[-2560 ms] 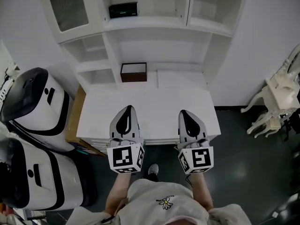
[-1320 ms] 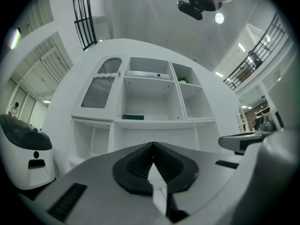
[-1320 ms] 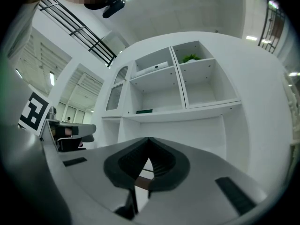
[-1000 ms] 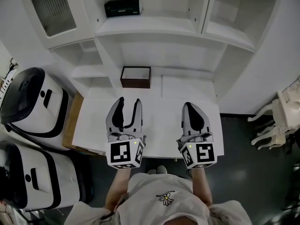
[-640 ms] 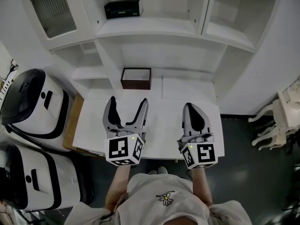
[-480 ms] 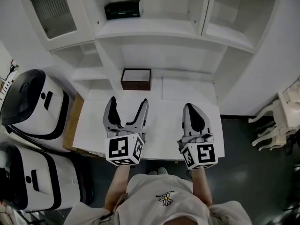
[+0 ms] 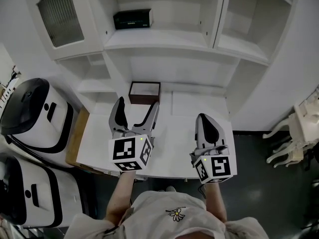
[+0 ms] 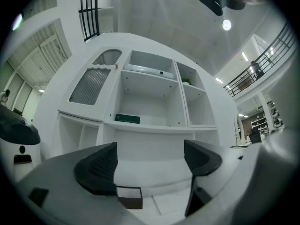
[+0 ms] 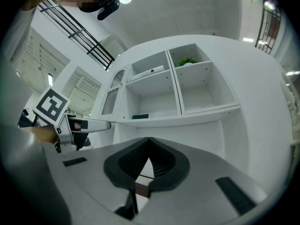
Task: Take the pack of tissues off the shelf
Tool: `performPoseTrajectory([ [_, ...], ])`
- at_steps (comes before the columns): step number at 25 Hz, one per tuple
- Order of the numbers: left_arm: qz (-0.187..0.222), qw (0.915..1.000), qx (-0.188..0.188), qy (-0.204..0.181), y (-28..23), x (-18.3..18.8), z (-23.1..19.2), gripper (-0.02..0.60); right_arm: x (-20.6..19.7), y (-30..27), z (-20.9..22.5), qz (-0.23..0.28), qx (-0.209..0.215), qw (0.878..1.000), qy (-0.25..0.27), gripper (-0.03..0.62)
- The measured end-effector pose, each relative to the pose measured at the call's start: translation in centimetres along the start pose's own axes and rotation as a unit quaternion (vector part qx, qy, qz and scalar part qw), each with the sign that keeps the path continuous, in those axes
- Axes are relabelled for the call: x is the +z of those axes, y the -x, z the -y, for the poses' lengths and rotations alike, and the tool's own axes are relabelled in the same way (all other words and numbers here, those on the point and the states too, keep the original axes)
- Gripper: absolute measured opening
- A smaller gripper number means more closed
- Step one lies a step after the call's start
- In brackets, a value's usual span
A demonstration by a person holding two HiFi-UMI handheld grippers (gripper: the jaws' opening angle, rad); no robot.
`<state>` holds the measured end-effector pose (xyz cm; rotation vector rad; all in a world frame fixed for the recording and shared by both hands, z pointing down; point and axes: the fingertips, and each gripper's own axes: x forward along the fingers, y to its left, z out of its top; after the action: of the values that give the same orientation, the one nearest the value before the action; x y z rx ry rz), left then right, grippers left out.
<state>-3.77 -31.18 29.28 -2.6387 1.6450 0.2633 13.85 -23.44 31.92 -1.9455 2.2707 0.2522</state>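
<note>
Pack of tissues [image 7: 132, 19]: dark green, lying flat on the white shelf [image 7: 164, 36], one level above the brown box [image 7: 144, 91] and slightly to its left. Nothing touches it. The brown box stands at the back of the desk [image 7: 174, 133].

Left tongs [image 7: 137, 106]: just in front of the brown box, jaws having just been opening, now wide apart with nothing between them.

Right tongs [image 7: 202, 117]: right of the brown box and nearer the person, jaws together, holding nothing.
</note>
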Motion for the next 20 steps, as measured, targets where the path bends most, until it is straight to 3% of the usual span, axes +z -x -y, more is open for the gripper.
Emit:
performPoseTrajectory([
  [10,0.018,0.9992,-0.025,-0.024,-5.3,6.3,0.1,0.426,2.1,-1.1,0.4,0.007,0.008,1.000,0.012,0.002],
  [16,0.024,0.9981,-0.026,-0.049,-10.8,11.9,-0.9,0.425,3.2,-1.2,0.6,0.006,0.011,1.000,0.024,0.003],
  [20,0.006,0.9982,-0.027,-0.054,-15.9,14.3,-1.8,0.425,3.5,-1.4,0.8,0.007,0.009,1.000,0.025,0.003],
])
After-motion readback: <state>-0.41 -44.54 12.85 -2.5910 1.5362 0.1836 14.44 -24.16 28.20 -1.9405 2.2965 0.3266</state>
